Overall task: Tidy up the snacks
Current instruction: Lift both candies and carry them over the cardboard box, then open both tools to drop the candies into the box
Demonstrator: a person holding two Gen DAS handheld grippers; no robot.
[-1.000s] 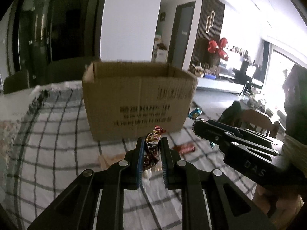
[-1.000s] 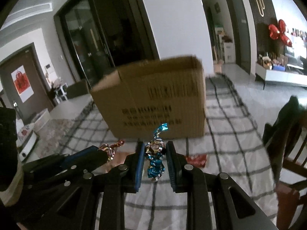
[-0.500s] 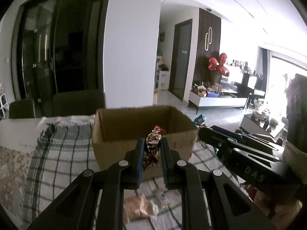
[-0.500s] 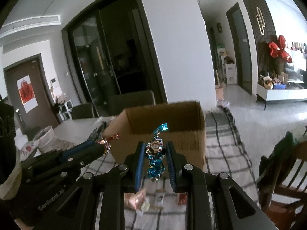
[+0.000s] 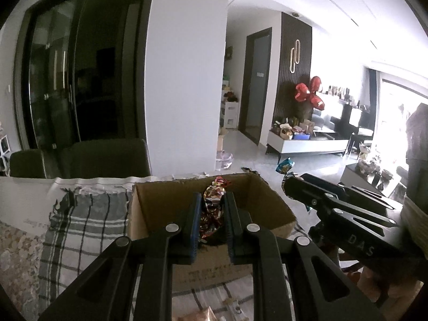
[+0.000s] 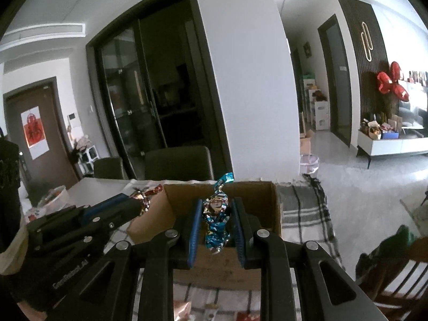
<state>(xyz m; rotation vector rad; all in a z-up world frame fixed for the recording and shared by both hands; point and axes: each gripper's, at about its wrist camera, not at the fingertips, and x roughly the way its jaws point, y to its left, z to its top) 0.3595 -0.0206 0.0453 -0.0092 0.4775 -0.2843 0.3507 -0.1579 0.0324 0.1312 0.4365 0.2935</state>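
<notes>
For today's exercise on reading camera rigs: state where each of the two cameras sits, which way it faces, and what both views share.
Left wrist: on the left gripper, facing forward and down into the cardboard box; its fingers clamp a red-gold candy; the right gripper shows.
Right wrist: on the right gripper, facing the box; it clamps a blue candy; the left gripper shows.
Shared: box, both candies, checked cloth.

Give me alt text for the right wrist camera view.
The right gripper is shut on a blue foil candy in front of an open cardboard box on a checked tablecloth. At left, the left gripper holds a red-gold candy.
</notes>
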